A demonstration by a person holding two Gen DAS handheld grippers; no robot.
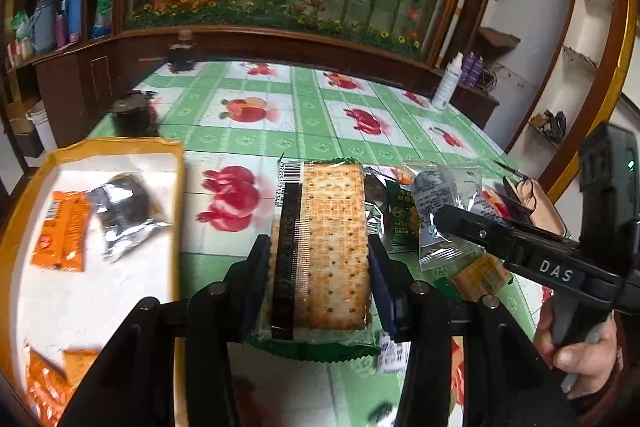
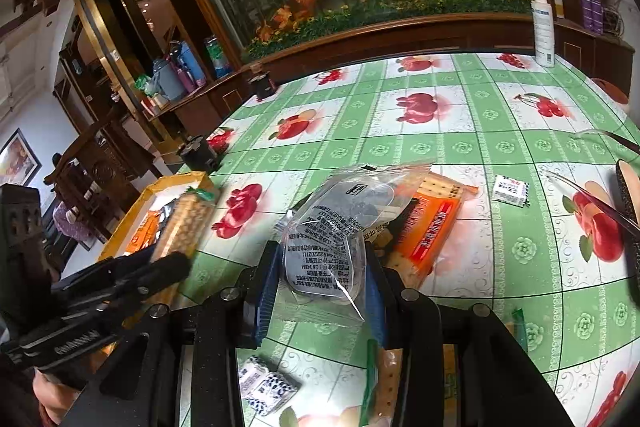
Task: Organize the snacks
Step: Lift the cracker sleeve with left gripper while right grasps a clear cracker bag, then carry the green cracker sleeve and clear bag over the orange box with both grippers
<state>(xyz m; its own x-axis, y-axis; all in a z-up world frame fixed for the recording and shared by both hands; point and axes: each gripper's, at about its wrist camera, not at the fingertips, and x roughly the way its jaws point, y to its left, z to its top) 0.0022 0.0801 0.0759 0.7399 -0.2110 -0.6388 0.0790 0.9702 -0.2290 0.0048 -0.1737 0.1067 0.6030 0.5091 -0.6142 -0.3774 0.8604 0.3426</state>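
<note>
Left wrist view: the left gripper (image 1: 320,259) has its fingers closed partway on a cracker pack (image 1: 324,247), pads pressed to both long edges, the pack held just above the tablecloth (image 1: 280,107) and just right of the yellow tray (image 1: 176,211). That tray already holds an orange packet (image 1: 62,231), a silver-and-dark packet (image 1: 124,211) and more orange packets (image 1: 52,375) at its near corner, so a good part of the sorting looks done.

Right wrist view: the right gripper (image 2: 320,287) is narrowed onto a clear packet (image 2: 324,247) with printed text, pads against its sides; the packet sits at the near edge of the loose pile. Beside it lie an orange cracker pack (image 2: 432,227), a small white sweet (image 2: 510,190) farther right, and a patterned sweet (image 2: 268,383) near the camera, all on the cloth.

So: two snacks in hand and not yet in the tray, several more to collect. I'd call it roughly halfway.
</note>
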